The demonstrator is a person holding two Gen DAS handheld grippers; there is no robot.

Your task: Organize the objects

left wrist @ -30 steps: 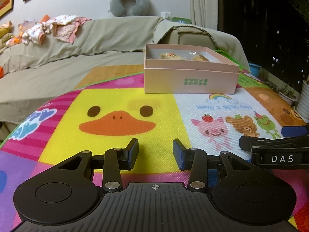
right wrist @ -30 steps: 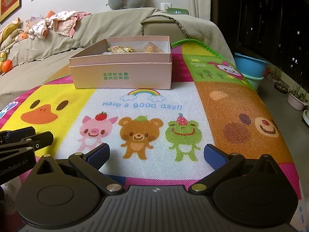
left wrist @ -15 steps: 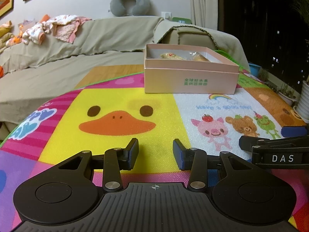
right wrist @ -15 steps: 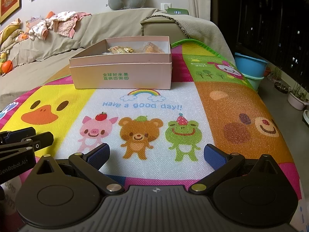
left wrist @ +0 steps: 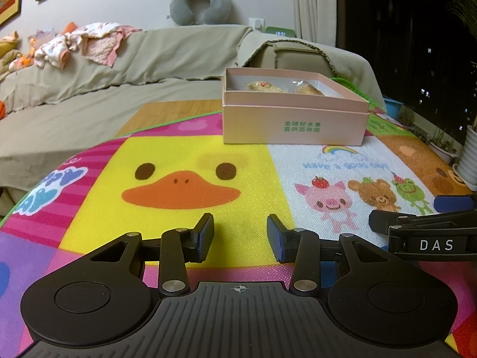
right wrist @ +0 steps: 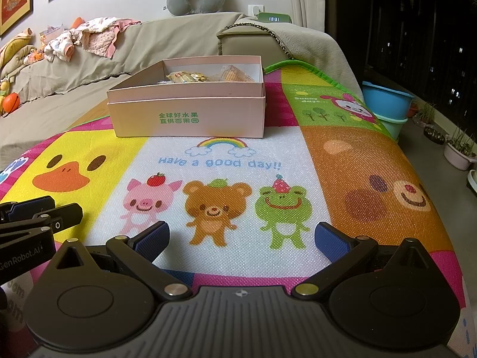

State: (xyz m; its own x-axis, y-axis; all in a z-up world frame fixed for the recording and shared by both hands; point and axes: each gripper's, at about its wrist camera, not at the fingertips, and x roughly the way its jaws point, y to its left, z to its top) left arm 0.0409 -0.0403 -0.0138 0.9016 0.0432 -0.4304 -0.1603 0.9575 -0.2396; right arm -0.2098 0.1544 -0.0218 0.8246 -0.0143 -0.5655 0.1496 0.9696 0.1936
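A pink open box (left wrist: 293, 119) stands on the far part of a colourful cartoon mat (left wrist: 184, 161). It also shows in the right wrist view (right wrist: 187, 113). Wrapped snacks (right wrist: 205, 76) lie inside it. My left gripper (left wrist: 240, 237) is open and empty, low over the duck picture, well short of the box. My right gripper (right wrist: 241, 240) is wide open and empty, low over the bear and frog pictures. Each gripper shows at the edge of the other's view: the right one (left wrist: 423, 223), the left one (right wrist: 32, 217).
A sofa with a beige cover (left wrist: 89, 89) runs behind the mat, with clothes (left wrist: 86, 43) and a grey neck pillow (left wrist: 201, 0) on it. Blue tubs (right wrist: 387, 104) and plant pots (right wrist: 459, 152) stand on the floor to the right.
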